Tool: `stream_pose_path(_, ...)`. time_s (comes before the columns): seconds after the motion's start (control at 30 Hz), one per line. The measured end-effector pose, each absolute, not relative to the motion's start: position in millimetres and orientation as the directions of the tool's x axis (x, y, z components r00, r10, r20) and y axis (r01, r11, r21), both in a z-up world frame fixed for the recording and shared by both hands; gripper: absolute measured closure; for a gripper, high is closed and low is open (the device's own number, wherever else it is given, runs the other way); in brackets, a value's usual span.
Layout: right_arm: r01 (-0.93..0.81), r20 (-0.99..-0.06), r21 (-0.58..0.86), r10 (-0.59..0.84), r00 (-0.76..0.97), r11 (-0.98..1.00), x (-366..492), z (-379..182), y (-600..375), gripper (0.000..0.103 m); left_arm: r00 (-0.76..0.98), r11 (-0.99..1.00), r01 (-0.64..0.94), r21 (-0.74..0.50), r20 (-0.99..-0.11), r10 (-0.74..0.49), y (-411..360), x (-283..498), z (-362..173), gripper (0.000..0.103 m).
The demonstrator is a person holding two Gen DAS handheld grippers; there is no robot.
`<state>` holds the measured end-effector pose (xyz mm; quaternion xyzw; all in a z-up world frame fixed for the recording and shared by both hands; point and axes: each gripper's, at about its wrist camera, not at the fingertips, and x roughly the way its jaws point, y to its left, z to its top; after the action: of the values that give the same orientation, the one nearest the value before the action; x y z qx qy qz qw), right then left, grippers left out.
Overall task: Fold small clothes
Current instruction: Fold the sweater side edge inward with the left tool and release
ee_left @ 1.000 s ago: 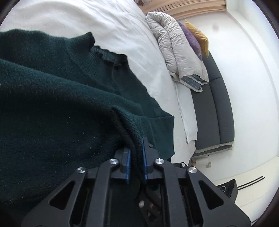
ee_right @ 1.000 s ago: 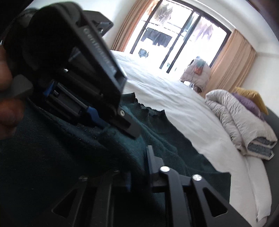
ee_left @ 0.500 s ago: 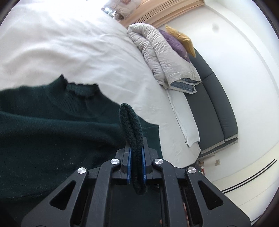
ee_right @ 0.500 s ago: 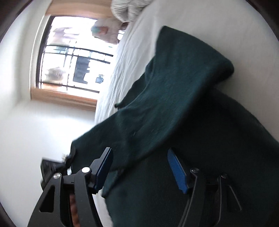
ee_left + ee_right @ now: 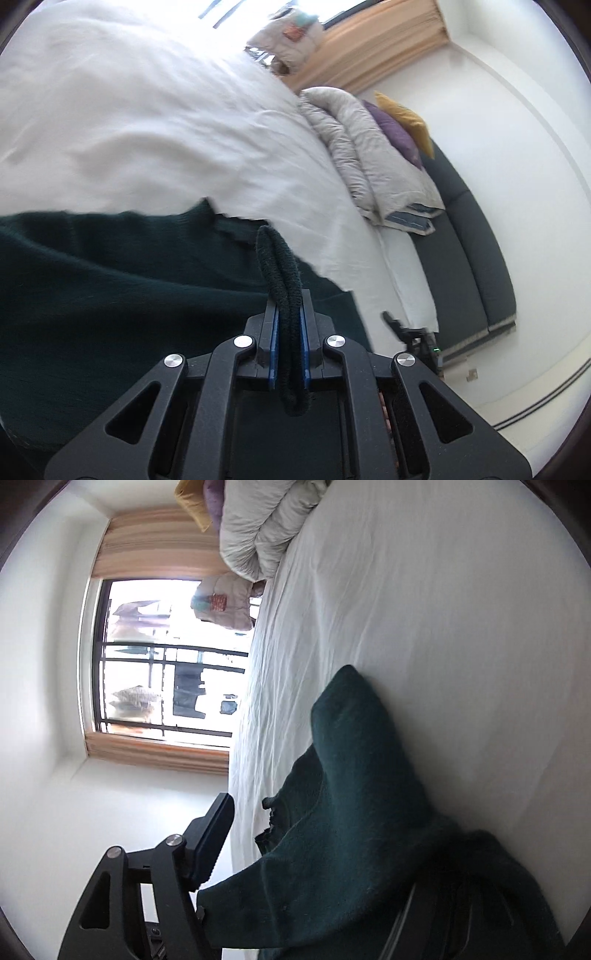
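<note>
A dark green knit sweater (image 5: 110, 280) lies spread on the white bed (image 5: 147, 122), filling the lower left of the left wrist view and the lower right of the right wrist view (image 5: 351, 830). The left gripper (image 5: 289, 347) has its jaws pressed together on a doubled fold of the knit, which stands up between the blue pads as a thick rolled loop in the lower middle of the frame. The right gripper (image 5: 306, 871) has its jaws spread wide; one blue-padded finger shows at lower left, the other is mostly hidden under the cloth at lower right, and the fabric drapes across the gap without being pinched.

The knit looks soft, thick and a little fuzzy, light enough for one grip, with no stiffness of its own: it sags wherever it is unsupported. It seems grippy rather than slippery, so a fold held deep in the pads should stay put, though a loose knit may stretch if pulled hard. The firmer places to take hold would be the ribbed neckline (image 5: 236, 225) or a hem or shoulder seam, doubled over as the left side has it.

A rolled grey duvet (image 5: 365, 158) and coloured cushions (image 5: 402, 125) sit at the upper right, well apart from the sweater.
</note>
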<state>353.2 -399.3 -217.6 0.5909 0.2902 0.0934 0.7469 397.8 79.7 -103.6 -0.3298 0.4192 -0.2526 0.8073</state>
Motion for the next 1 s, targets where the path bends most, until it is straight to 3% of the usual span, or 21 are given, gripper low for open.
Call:
stream_pose_path(0.2,0.166,-0.352,0.912,0.506,0.788,0.376,360.2,-209.7,-392.2,0.028,0.518,0.674,0.084,-0.734,-0.546,-0.659,96.7,402.7,-142.5,0.095)
stream_pose_path(0.4,0.118,-0.308,0.923,0.518,0.798,0.366,359.7,-208.1,-397.0,0.028,0.532,0.696,0.108,-0.710,-0.551,-0.644,101.6,400.0,-143.5,0.095)
stream_pose_path(0.63,0.171,-0.360,0.910,0.515,0.778,0.378,370.7,-224.1,-405.8,0.049,0.480,0.741,0.053,-0.670,-0.633,-0.607,107.0,393.6,-184.2,0.095)
stream_pose_path(0.73,0.169,-0.383,0.897,0.528,0.758,0.408,366.7,-223.9,-402.3,0.050,0.488,0.735,0.051,-0.676,-0.625,-0.609,109.7,389.8,-191.5,0.095)
stream_pose_path(0.87,0.187,-0.414,0.882,0.521,0.746,0.433,352.1,-220.1,-396.9,0.044,0.484,0.765,0.062,-0.641,-0.651,-0.585,101.8,390.3,-189.1,0.095)
stream_pose_path(1.0,0.182,-0.384,0.900,0.523,0.761,0.396,326.0,-212.5,-399.8,0.025,0.480,0.765,0.063,-0.641,-0.653,-0.586,101.9,390.5,-191.8,0.095)
